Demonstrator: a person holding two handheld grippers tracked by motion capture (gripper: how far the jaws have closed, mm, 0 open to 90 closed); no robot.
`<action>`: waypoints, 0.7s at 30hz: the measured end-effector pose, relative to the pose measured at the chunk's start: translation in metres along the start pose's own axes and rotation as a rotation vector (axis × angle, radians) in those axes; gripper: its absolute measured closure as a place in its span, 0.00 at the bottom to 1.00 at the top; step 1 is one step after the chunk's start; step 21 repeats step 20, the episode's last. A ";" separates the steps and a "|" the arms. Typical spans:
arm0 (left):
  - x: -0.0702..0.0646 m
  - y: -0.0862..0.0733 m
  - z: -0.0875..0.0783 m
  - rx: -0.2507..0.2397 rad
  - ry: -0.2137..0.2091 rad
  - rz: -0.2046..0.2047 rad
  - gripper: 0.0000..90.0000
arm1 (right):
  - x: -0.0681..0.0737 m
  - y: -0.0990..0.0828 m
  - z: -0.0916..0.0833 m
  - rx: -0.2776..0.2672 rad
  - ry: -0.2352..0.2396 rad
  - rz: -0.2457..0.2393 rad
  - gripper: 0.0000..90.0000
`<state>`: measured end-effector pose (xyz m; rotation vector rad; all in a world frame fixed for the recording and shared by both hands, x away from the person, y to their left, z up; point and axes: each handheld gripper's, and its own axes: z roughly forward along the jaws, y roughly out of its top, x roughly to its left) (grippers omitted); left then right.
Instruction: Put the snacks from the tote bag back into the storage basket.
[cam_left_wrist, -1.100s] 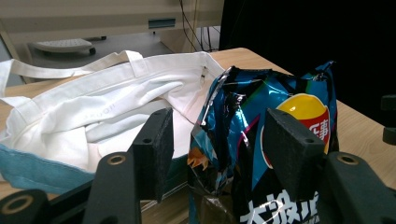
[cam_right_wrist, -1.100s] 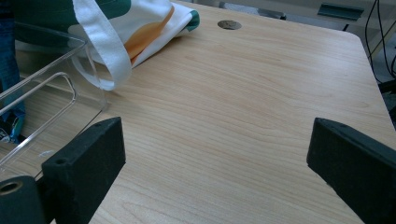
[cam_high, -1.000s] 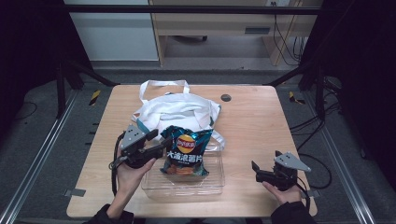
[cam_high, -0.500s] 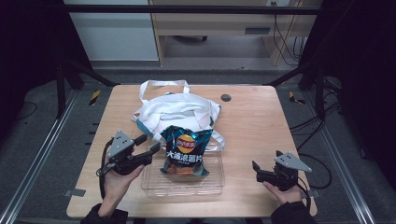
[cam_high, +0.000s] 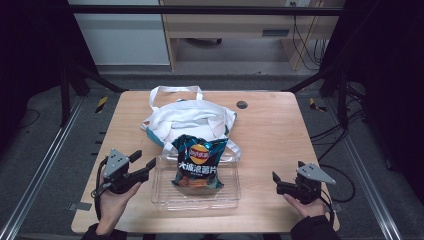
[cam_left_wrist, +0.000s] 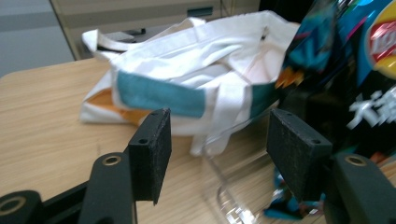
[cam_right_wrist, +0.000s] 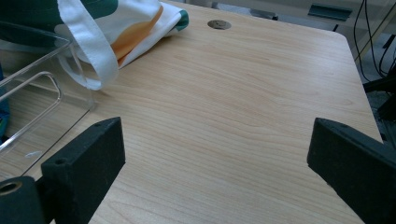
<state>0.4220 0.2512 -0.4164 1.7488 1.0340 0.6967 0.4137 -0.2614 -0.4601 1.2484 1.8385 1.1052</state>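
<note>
A dark teal chip bag (cam_high: 197, 162) stands in a clear plastic tray (cam_high: 165, 200), its top leaning on a white tote bag (cam_high: 190, 120) with teal and orange print. My left gripper (cam_high: 144, 161) is open just left of the tray, holding nothing. In the left gripper view its pads (cam_left_wrist: 152, 154) frame the tote bag (cam_left_wrist: 187, 70), with the tray's corner (cam_left_wrist: 224, 186) and the chip bag (cam_left_wrist: 355, 70) to the right. My right gripper (cam_high: 276, 182) is open and empty over bare wood at the table's right, well clear of the tray.
The wooden table (cam_high: 280, 135) has a round cable hole (cam_high: 242, 104) at the back. The right gripper view shows the tray's wall (cam_right_wrist: 32, 93), a tote strap (cam_right_wrist: 88, 51) and the hole (cam_right_wrist: 219, 24). Black frame posts and cables stand around the table.
My left gripper has drawn back from the chip bag, leftward and toward the person, staying open. The bag, tray and right gripper have not moved.
</note>
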 end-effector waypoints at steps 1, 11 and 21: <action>0.002 -0.003 0.000 0.005 0.004 0.003 0.44 | -0.001 0.000 0.000 0.002 -0.003 0.001 0.05; 0.032 -0.032 0.011 0.087 0.092 -0.016 0.44 | -0.004 -0.001 0.001 0.011 -0.020 -0.002 0.05; 0.034 -0.039 0.025 0.178 0.111 0.025 0.42 | -0.011 -0.003 0.003 0.036 -0.039 -0.011 0.05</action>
